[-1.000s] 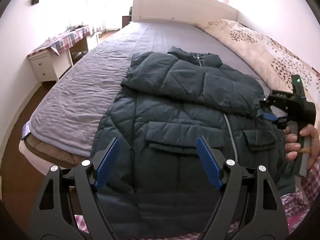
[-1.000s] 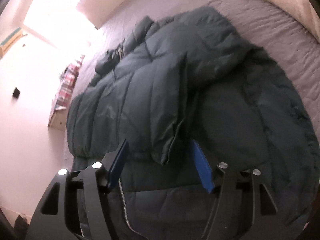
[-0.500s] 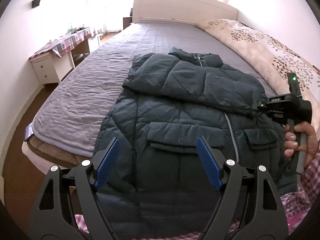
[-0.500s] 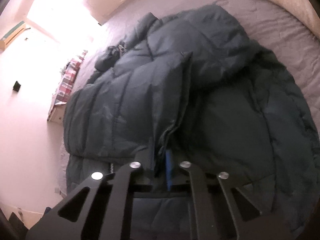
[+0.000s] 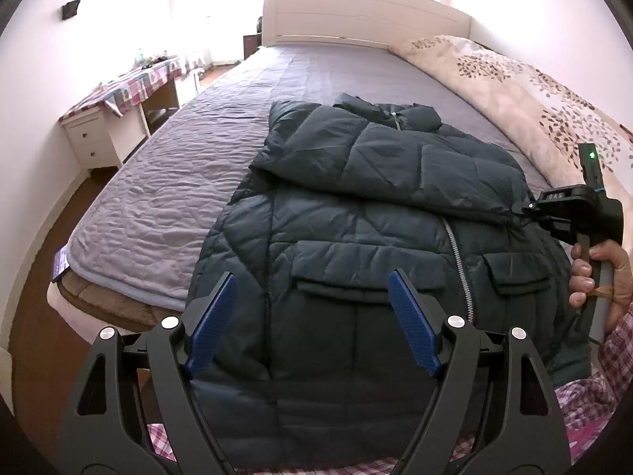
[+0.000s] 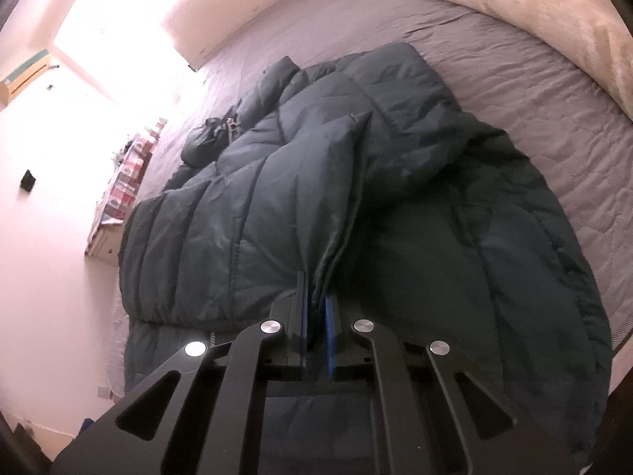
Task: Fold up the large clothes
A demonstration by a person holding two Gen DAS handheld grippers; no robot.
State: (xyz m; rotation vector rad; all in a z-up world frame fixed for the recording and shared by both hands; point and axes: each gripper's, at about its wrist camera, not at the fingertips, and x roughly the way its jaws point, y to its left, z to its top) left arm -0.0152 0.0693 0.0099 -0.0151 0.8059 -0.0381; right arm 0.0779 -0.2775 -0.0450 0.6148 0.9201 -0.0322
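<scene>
Padding and dark quilted fabric fill most of what we see: a puffer jacket lies front-up on the grey quilted bedspread, its collar toward the far headboard and its hem at the near edge of the bed. One sleeve is folded across the chest, and a zip runs down between two flap pockets.

We hold the left gripper above the near hem with its blue pads spread wide and nothing between them.

Our right gripper has just been closing, and its blue pads now pinch the cuff end of the folded sleeve; the fabric stands up as a ridge from between the fingers. In the left wrist view that same tool sits at the right edge of the jacket, with our right hand wrapped around its handle and a checked sleeve below it.

A beige leaf-print blanket lies along the right side of the bed. A white desk with a checked cloth stands against the left wall.
</scene>
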